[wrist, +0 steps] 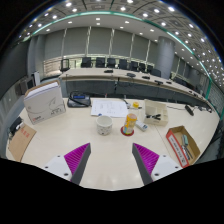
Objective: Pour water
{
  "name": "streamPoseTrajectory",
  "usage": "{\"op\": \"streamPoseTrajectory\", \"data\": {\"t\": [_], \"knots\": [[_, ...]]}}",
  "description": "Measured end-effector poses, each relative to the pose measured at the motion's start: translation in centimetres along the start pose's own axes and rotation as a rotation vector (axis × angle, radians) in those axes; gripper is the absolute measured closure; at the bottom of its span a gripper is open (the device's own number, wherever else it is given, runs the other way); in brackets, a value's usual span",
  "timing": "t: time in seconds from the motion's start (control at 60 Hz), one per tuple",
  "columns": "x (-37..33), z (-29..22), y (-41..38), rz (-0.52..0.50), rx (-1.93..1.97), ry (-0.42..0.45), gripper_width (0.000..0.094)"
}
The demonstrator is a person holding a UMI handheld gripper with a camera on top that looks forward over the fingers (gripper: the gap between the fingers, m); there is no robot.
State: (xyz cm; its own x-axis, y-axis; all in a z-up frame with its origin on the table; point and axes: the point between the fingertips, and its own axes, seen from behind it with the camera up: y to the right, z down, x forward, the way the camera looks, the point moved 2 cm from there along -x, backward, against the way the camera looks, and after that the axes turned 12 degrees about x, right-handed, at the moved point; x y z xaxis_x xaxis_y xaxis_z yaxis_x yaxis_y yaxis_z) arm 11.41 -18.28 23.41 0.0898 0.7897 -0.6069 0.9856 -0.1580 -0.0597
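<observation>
Two fingers w/ magenta pads, gripper [110,160] nearest the lens, jaws set wide, nothing between them. Bare beige table [60,140] under & ahead of them.

Beyond fingertips, approx 12 o'clock from the gripper: white cup [105,125], short, upright, mouth up. Just to its right at approx 1 o'clock: small bottle [129,123], orange/yellow label, upright, near the cup but apart from it. Can't tell if capped or how full. These look like the task's pair, bottle = source, cup = target (judgement only).

Other items: cardboard box [182,146] w/ reddish contents at 2–3 o'clock; brown flat piece [21,141] at 9 o'clock on table edge; white box-shaped appliance [44,102] at 10 o'clock; papers [108,106] behind the cup. Farther still, at 12: long desks, row of dark chairs [110,63], ceiling lights.

Step in hand, my read: approach & grasp, pour not begun. To do it well:
- steer slightly right of centre so the bottle, not the cup, ends up between the pads
- keep jaws wide till both pads flank the body; current gap looks ample
- grip mid-body, below the neck, so tilt is controlled
- come in clear of the cup; they're close, a finger could nudge it
- lift before tilting, mouth over the cup centre, tilt slowly.
</observation>
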Motion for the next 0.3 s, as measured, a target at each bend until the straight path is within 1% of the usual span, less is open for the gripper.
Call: {"op": "streamPoseTrajectory", "data": {"t": [0.167, 0.3], "knots": [[-2.2, 0.3, -1.1, 0.0, -0.035, 0.019, 0.0079], [-3.1, 0.5, -2.5, -0.023, -0.032, 0.03, 0.0077]]}}
